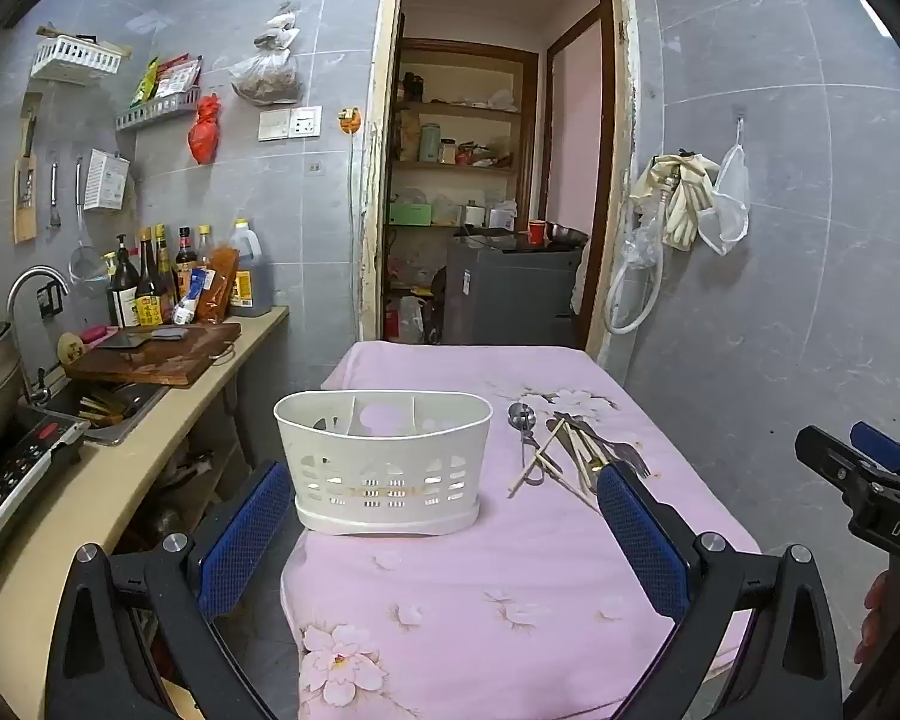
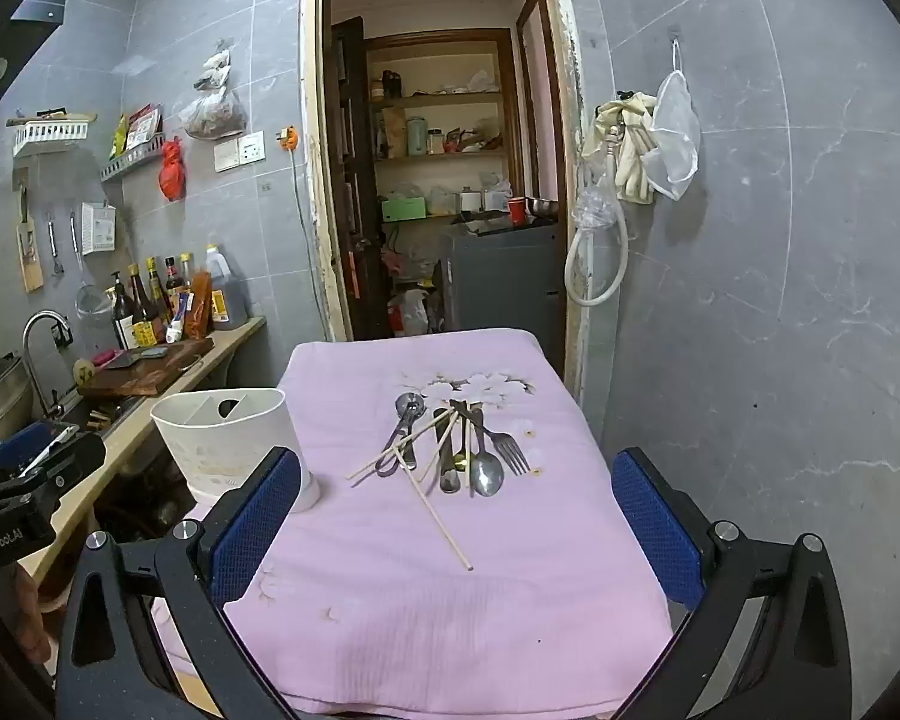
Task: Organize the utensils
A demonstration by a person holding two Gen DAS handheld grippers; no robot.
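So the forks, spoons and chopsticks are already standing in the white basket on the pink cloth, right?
Not quite. The white basket is empty; the forks, spoons and chopsticks lie in a loose pile on the pink cloth beside it. The right wrist view shows this best.

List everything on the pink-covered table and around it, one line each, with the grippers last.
White slotted plastic utensil caddy: one, white, left part of the table, empty as far as can be seen.
Pink floral tablecloth: one, pink, covering the table.
Metal spoons: at least two, silver, in the pile right of the caddy.
Metal fork: one, silver, right edge of the pile.
Wooden chopsticks: several, pale wood, crossing the pile.
Wooden cutting board: one, brown, on the counter at left.
Sauce bottles: several, dark, at the back of the counter.
Left gripper: black with blue pads, open, nothing held.
Right gripper: black with blue pads, open, nothing held.
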